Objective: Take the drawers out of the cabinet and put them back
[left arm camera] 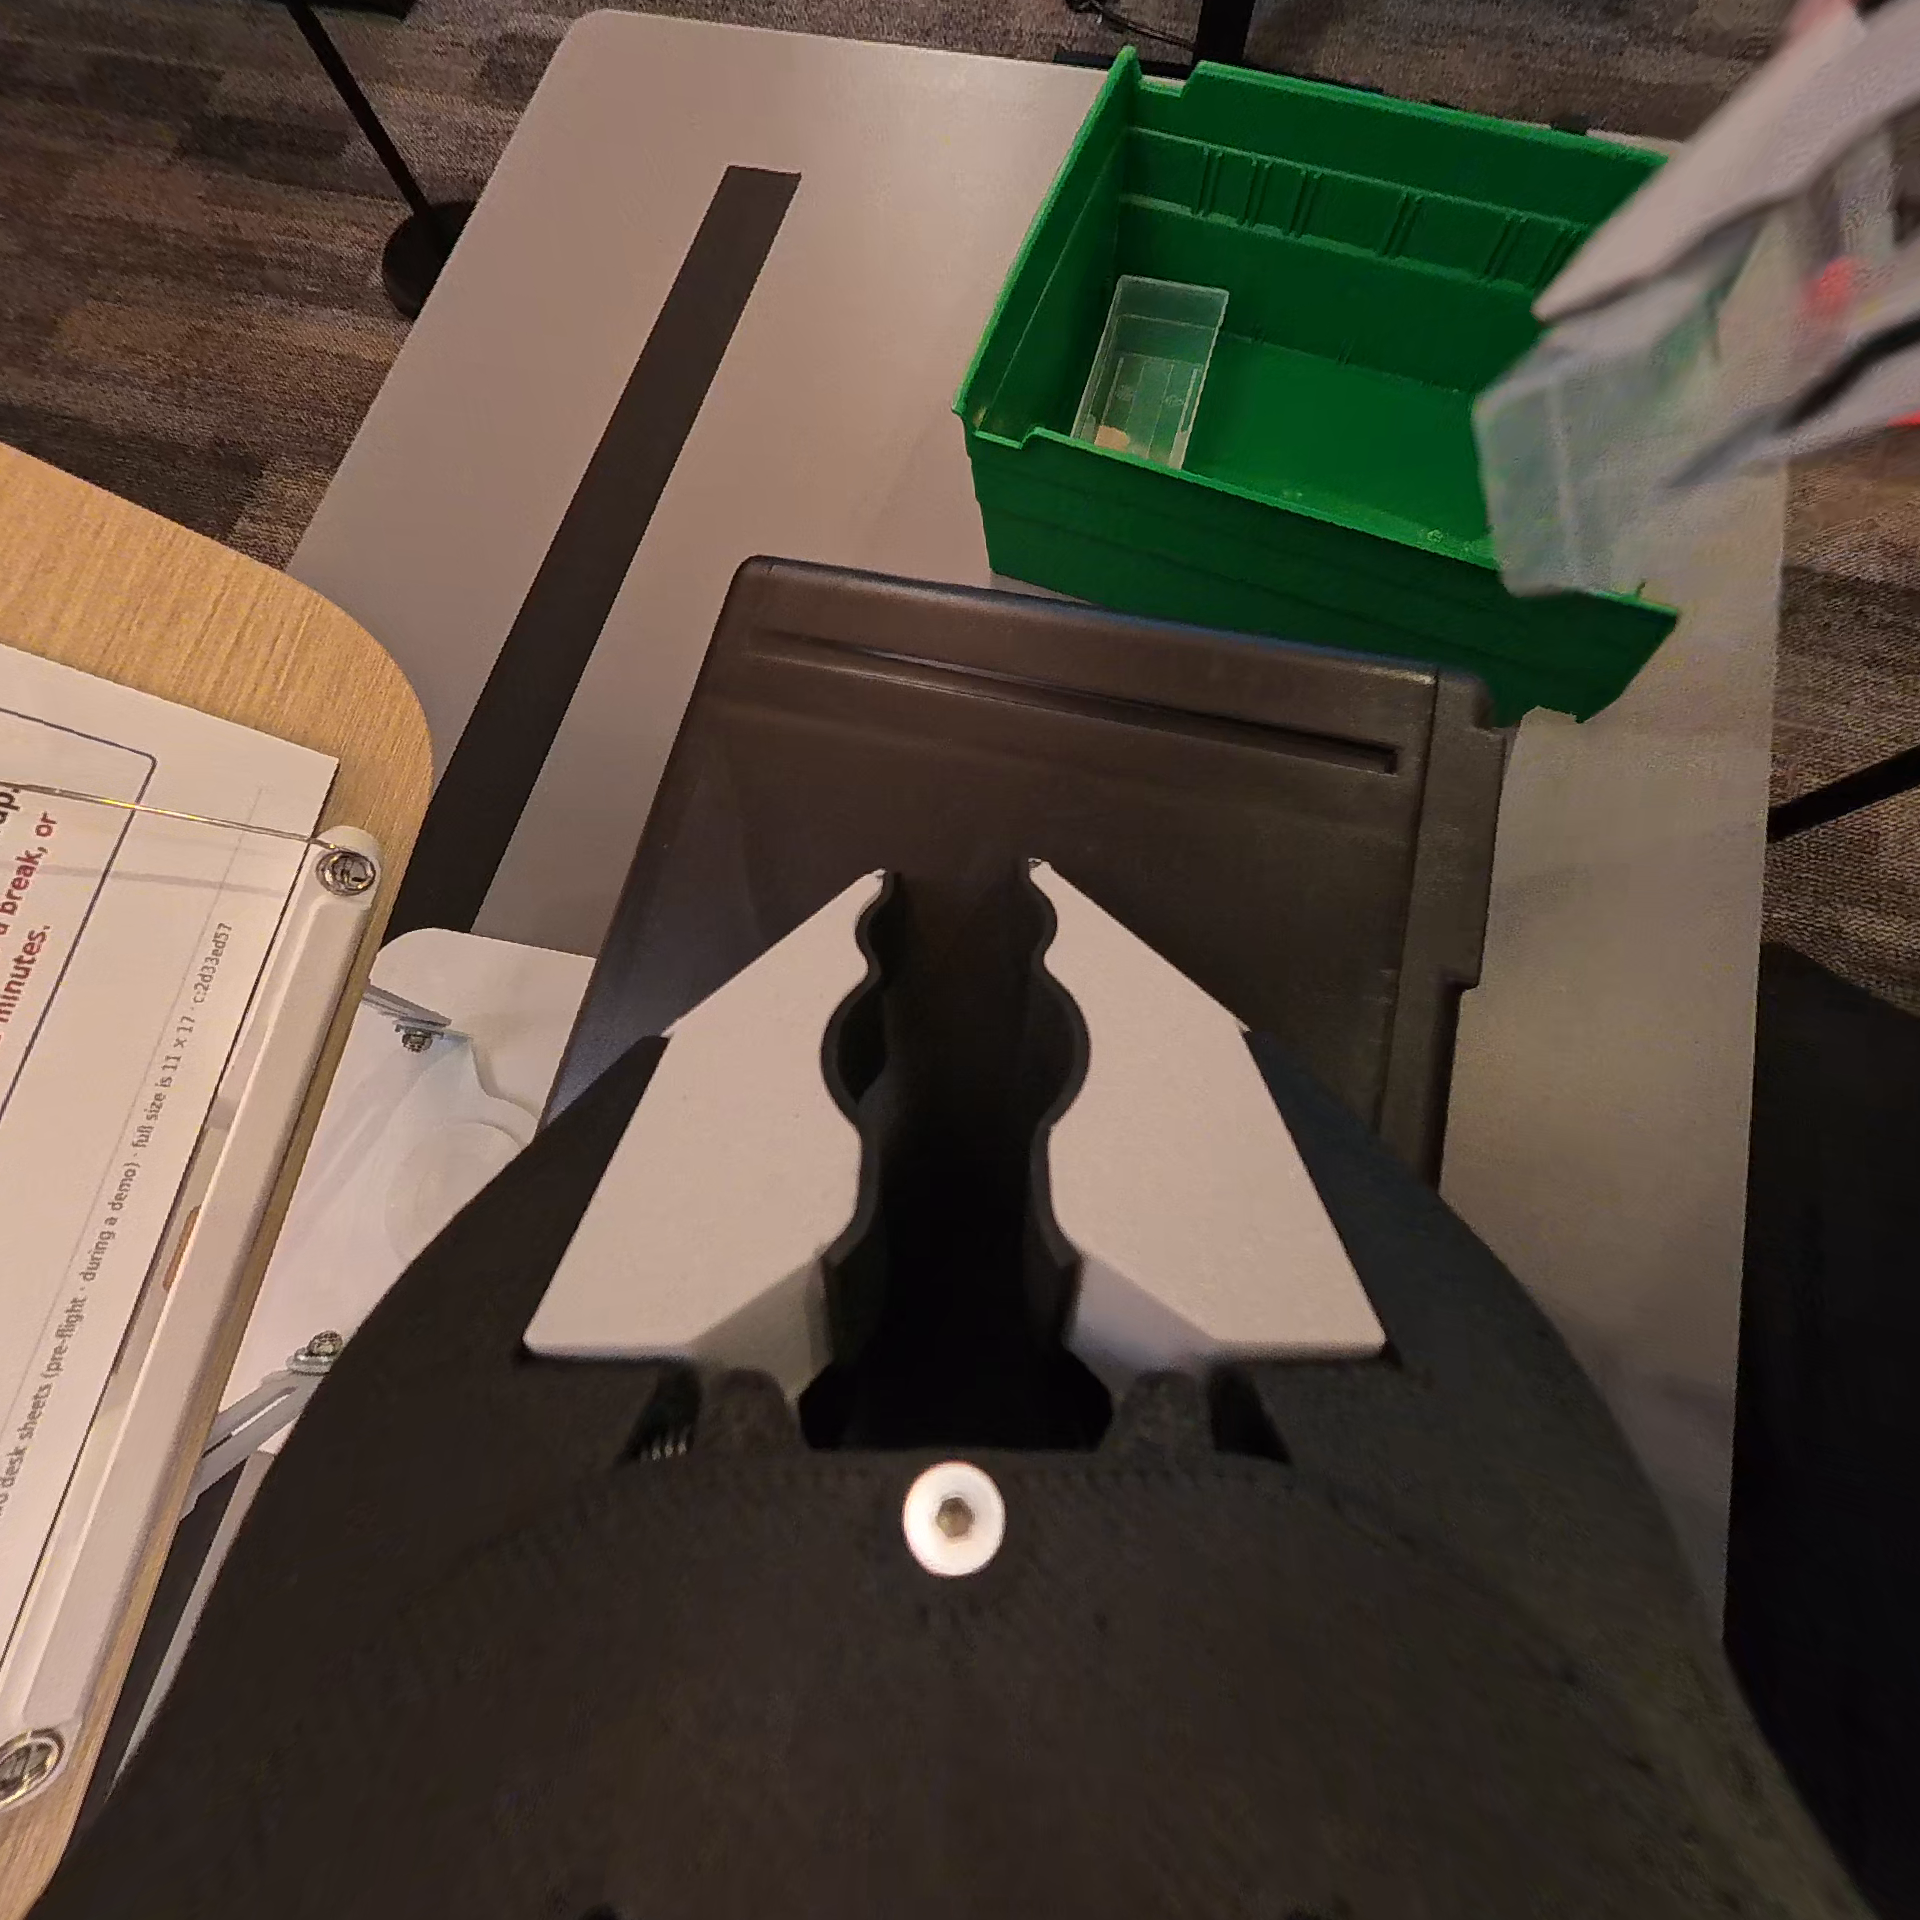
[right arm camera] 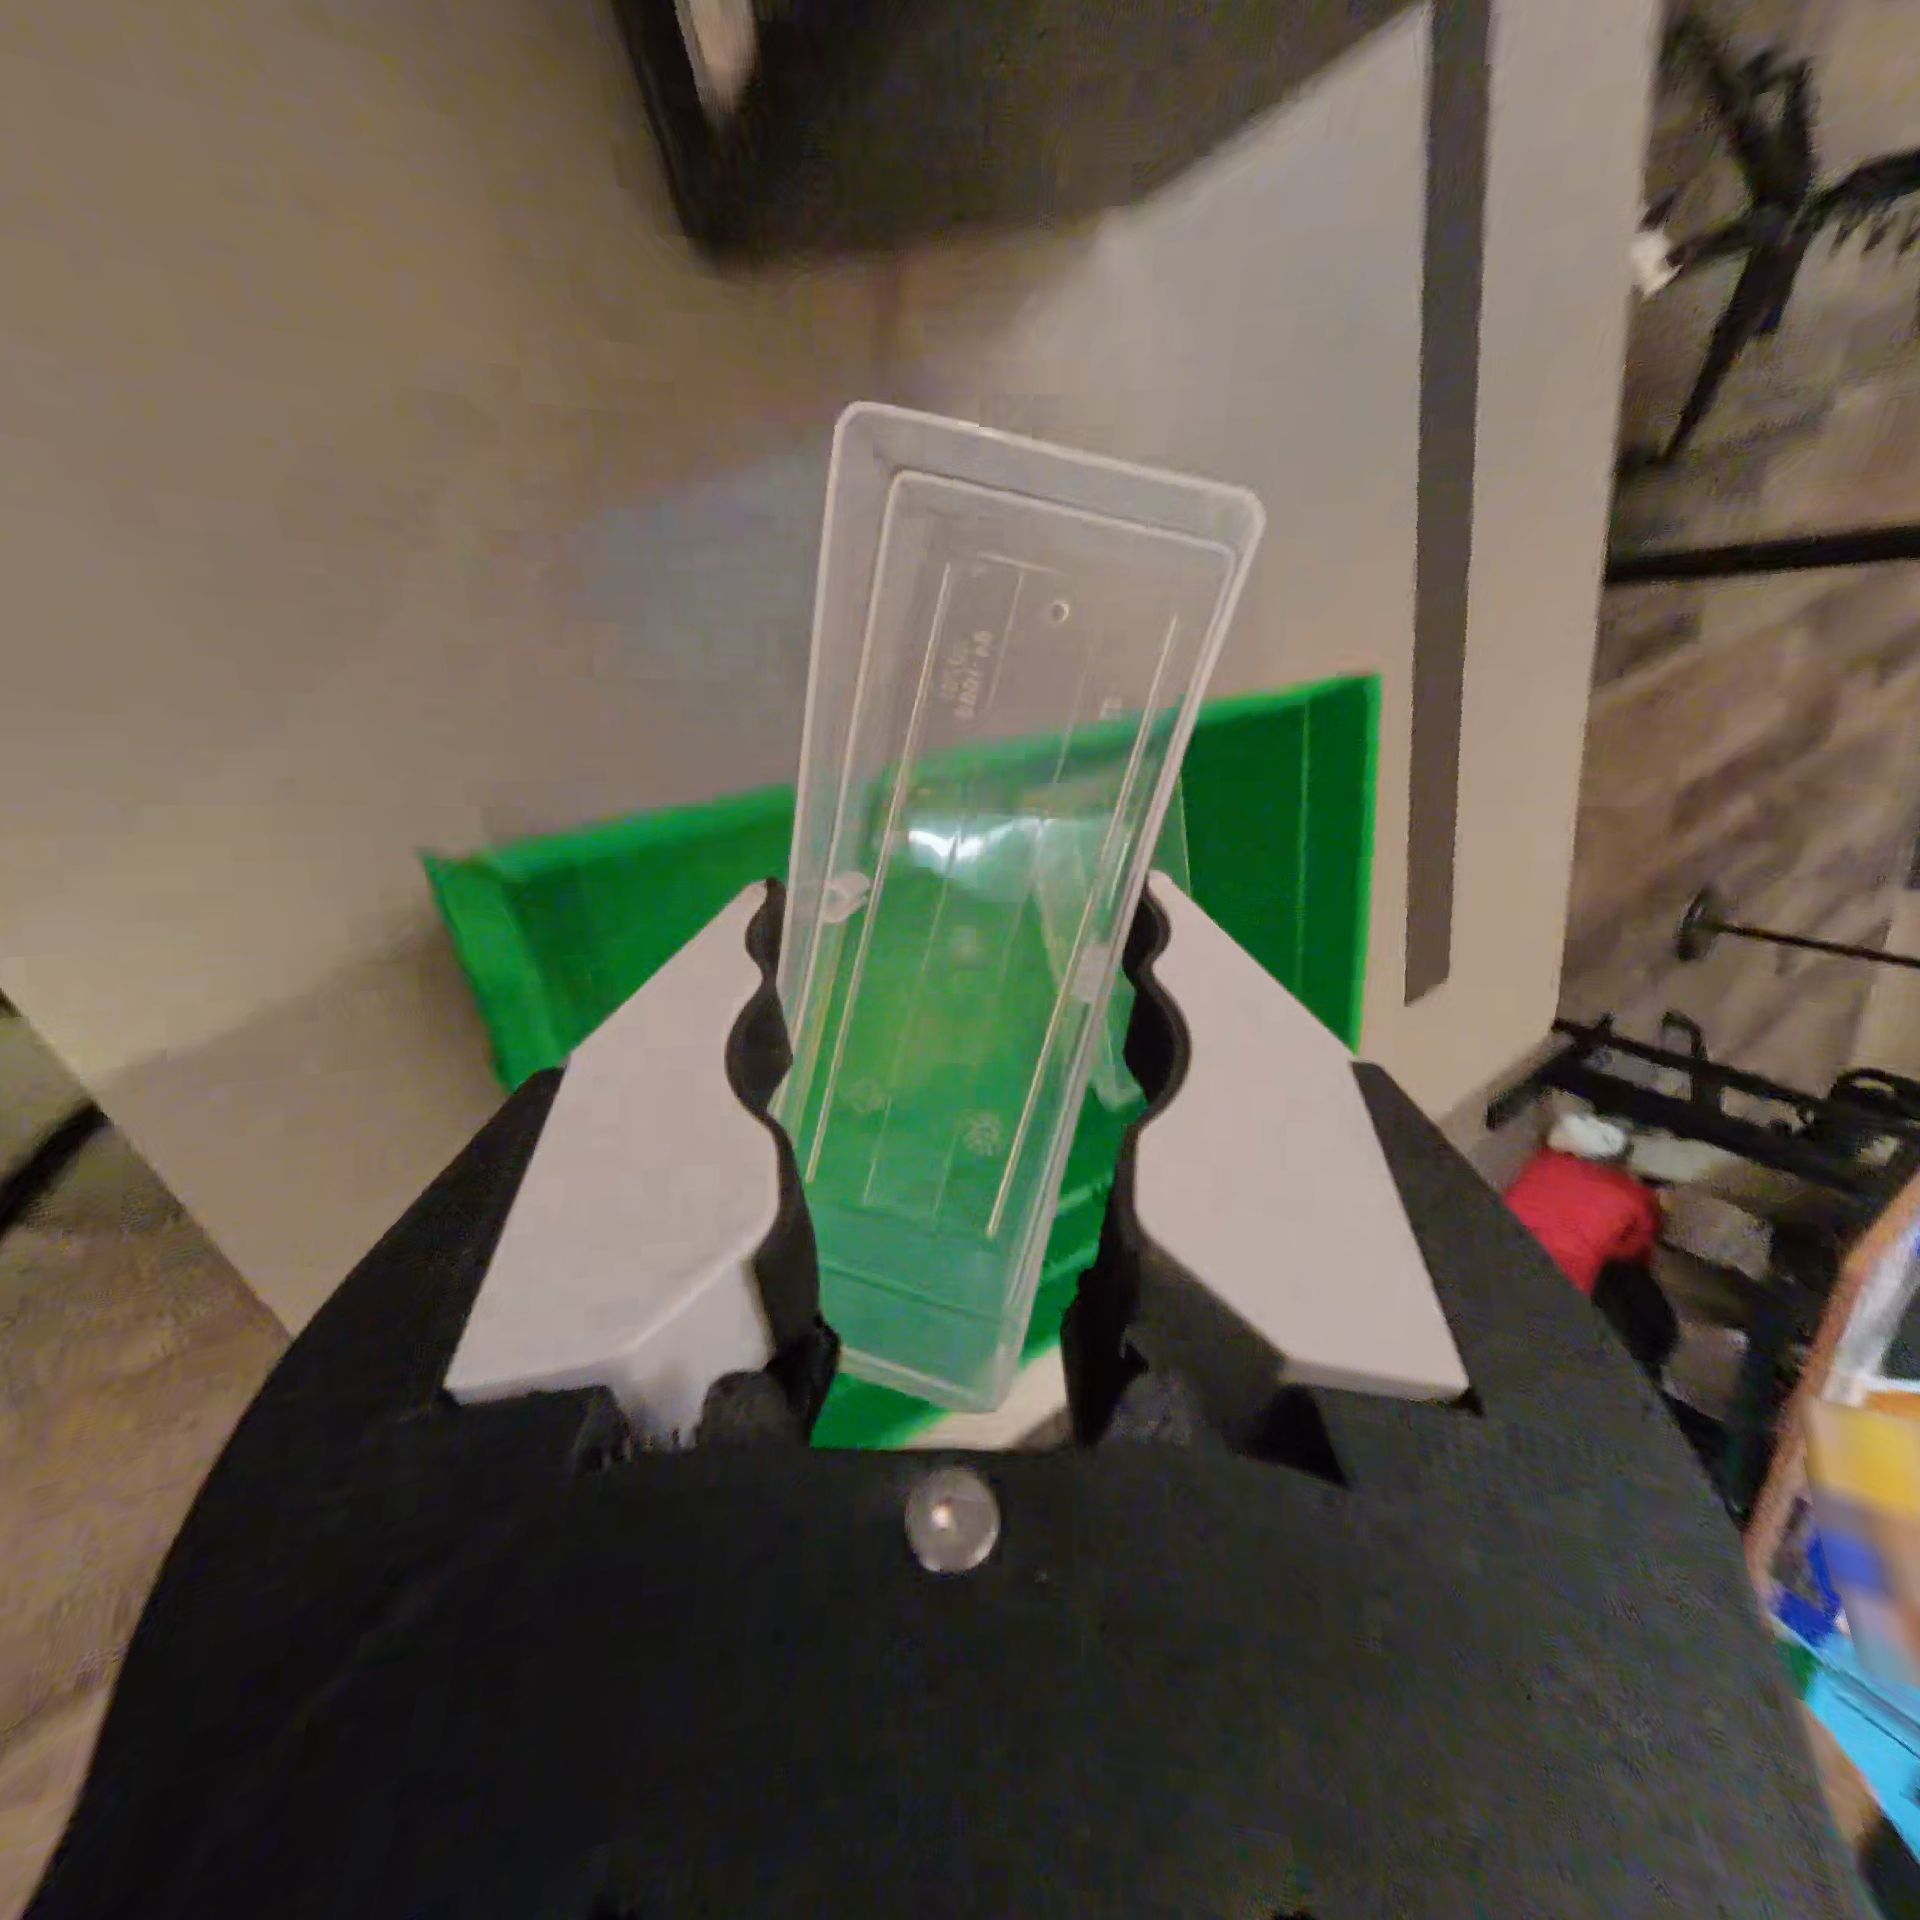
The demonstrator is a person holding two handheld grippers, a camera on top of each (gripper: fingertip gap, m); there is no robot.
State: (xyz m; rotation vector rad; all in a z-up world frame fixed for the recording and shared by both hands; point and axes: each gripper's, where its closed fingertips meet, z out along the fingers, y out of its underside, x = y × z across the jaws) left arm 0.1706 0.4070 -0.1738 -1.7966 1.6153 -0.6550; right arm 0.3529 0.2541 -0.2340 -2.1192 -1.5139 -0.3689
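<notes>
Right tongs [right arm camera: 951,894] clamping clear drawer [right arm camera: 997,883], left tongs [left arm camera: 956,873] parted and empty over black cabinet [left arm camera: 1091,748], only left view shows second drawer [left arm camera: 1148,369] in green bin [left arm camera: 1039,312]

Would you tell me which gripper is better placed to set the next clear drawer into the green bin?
The right gripper: it is shut on a clear drawer above the green bin. The left gripper holds nothing over the black cabinet.

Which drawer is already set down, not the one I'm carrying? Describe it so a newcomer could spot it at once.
Start at the grey table, then go to the green bin beyond the black cabinet. Inside, against the bin's left wall, lies a small clear drawer, open side up. The other clear drawer is clamped in the right gripper, in the air.
</notes>
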